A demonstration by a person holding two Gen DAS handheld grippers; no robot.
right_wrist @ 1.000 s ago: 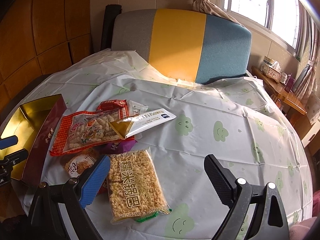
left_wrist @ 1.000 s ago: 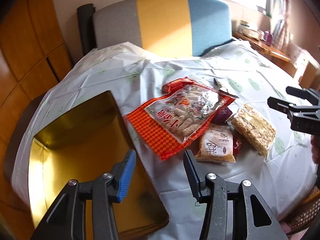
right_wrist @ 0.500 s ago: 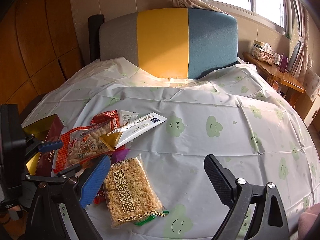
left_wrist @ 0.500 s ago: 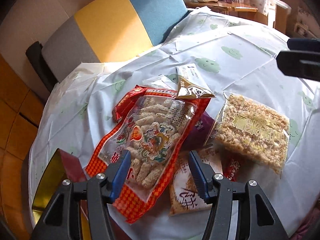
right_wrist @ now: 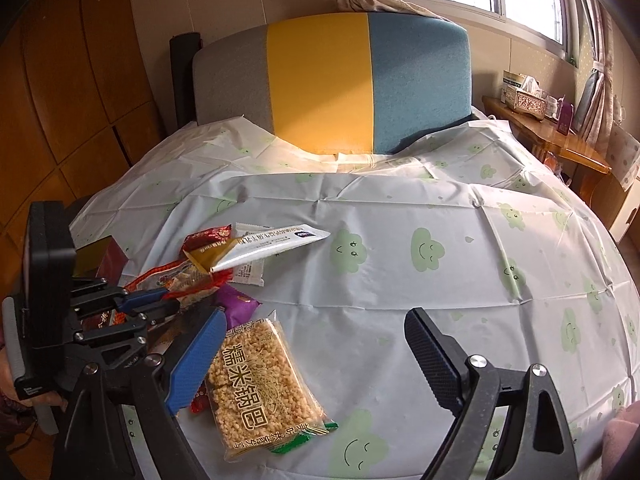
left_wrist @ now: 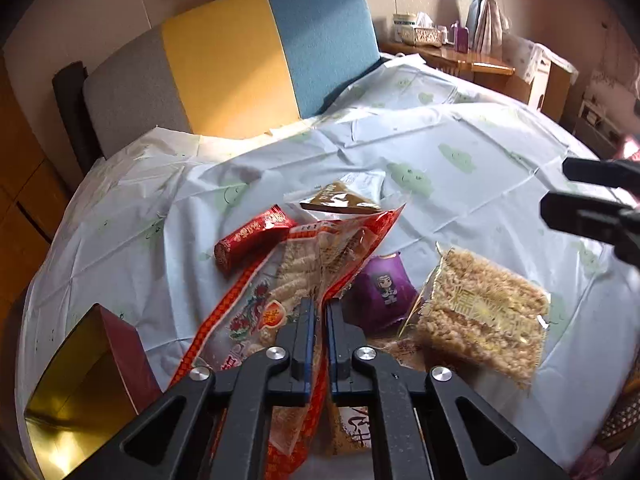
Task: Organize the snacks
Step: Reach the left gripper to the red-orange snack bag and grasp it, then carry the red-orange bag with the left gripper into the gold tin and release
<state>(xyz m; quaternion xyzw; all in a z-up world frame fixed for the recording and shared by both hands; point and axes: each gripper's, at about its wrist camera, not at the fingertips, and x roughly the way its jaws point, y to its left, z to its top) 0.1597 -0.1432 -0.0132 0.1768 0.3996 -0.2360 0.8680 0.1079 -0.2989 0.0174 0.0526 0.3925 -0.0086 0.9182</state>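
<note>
My left gripper (left_wrist: 319,309) is shut on the near edge of a clear snack bag with an orange checked border (left_wrist: 298,280). The bag is crumpled and tilted up from the cloth. The right wrist view shows that same left gripper (right_wrist: 160,300) pinching the bag (right_wrist: 180,278). My right gripper (right_wrist: 316,320) is wide, its jaws closing a little. A rice cracker pack (right_wrist: 256,384) lies on the cloth below them, next to the blue finger, untouched. A red tube pack (left_wrist: 252,240), a purple pack (left_wrist: 384,292) and a long white and gold sachet (right_wrist: 272,244) lie around the bag.
A gold-lined box with maroon sides (left_wrist: 80,380) stands open at the table's left edge. A grey, yellow and blue chair back (right_wrist: 328,80) rises behind the cloud-print tablecloth (right_wrist: 440,280). A wooden side table with a tissue box (right_wrist: 524,100) is at the far right.
My left gripper has moved from the gold box over to the snack pile and shut on the orange-bordered bag, which now stands crumpled and raised. My right gripper has barely moved.
</note>
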